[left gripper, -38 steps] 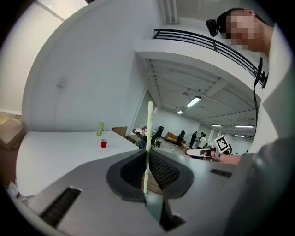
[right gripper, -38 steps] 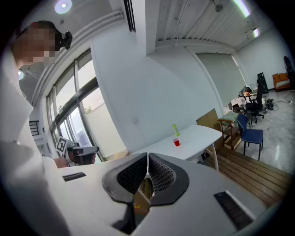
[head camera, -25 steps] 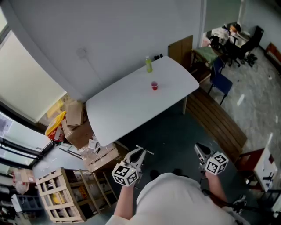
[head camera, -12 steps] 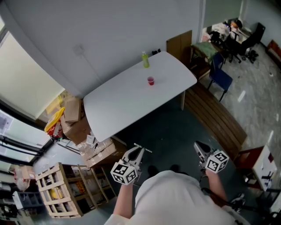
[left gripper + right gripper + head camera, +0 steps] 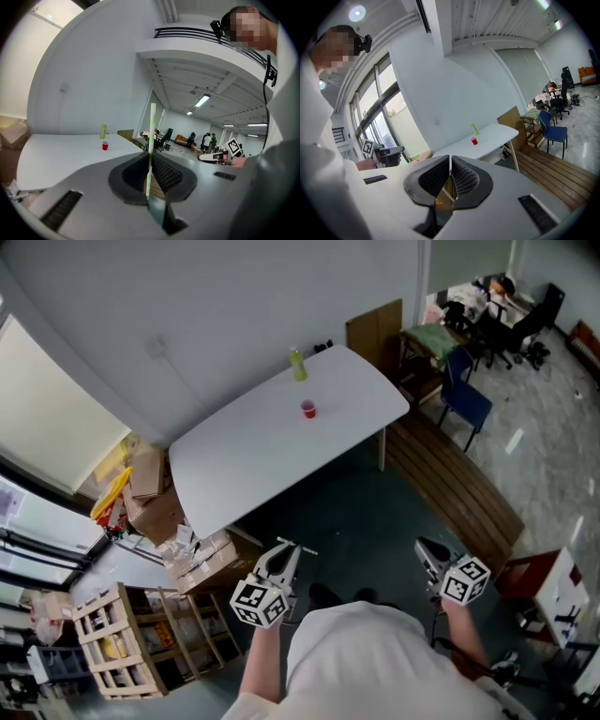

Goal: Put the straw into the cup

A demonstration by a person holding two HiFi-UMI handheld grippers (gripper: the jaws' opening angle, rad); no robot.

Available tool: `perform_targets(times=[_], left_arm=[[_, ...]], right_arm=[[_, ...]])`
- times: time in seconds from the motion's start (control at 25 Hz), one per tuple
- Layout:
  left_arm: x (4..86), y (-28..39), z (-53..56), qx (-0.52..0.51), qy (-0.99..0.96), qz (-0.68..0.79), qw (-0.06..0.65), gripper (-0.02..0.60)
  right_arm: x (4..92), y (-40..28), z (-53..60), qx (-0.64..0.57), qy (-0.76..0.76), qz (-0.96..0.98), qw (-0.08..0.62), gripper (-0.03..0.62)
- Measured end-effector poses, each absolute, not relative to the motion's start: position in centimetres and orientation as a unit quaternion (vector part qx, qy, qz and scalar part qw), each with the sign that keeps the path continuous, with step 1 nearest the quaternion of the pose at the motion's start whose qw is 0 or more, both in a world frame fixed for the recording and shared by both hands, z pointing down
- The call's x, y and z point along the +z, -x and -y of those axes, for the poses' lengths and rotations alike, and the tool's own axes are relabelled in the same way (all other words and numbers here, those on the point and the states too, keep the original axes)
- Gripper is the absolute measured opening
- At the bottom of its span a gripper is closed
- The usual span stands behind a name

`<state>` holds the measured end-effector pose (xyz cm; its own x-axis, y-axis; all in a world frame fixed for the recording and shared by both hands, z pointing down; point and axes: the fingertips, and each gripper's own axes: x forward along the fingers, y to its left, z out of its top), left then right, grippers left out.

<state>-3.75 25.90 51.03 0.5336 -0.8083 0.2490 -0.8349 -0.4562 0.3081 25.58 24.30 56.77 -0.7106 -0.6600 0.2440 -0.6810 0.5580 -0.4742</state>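
Head view: left gripper (image 5: 284,557) clamps straw (image 5: 152,126); right gripper (image 5: 427,551) closed, empty. Both well off table (image 5: 234,465) w/ red cup (image 5: 307,409), green bottle (image 5: 297,364).

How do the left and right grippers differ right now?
The left gripper is shut on the straw, which sticks out past its jaws; the right gripper is shut and empty. In each gripper's own view, the cup sits left of the left gripper's jaws but just right of the right gripper's. Both are short of the table.
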Motion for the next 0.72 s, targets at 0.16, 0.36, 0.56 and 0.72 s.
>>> perform_targets(times=[0.16,0.36,0.56,0.72], left_arm=[[50.9,3.1,-25.4,0.036,-0.852,0.482,0.199,0.022],[50.9,3.1,-24.0,0.037,-0.851,0.485,0.199,0.023],[51.2,3.4,-22.0,0.04,-0.853,0.477,0.206,0.022],[51.5,3.8,-20.0,0.038,-0.856,0.471,0.207,0.021]], right_arm=[[56.9,-25.8,-23.9,0.282,-0.377,0.882,0.015,0.037],[57.7,-25.4,-22.7,0.29,-0.373,0.881,0.024,0.037],[58.4,-25.3,-21.2,0.299,-0.38,0.875,0.03,0.037],[58.4,-24.8,-19.6,0.306,-0.385,0.87,0.029,0.037]])
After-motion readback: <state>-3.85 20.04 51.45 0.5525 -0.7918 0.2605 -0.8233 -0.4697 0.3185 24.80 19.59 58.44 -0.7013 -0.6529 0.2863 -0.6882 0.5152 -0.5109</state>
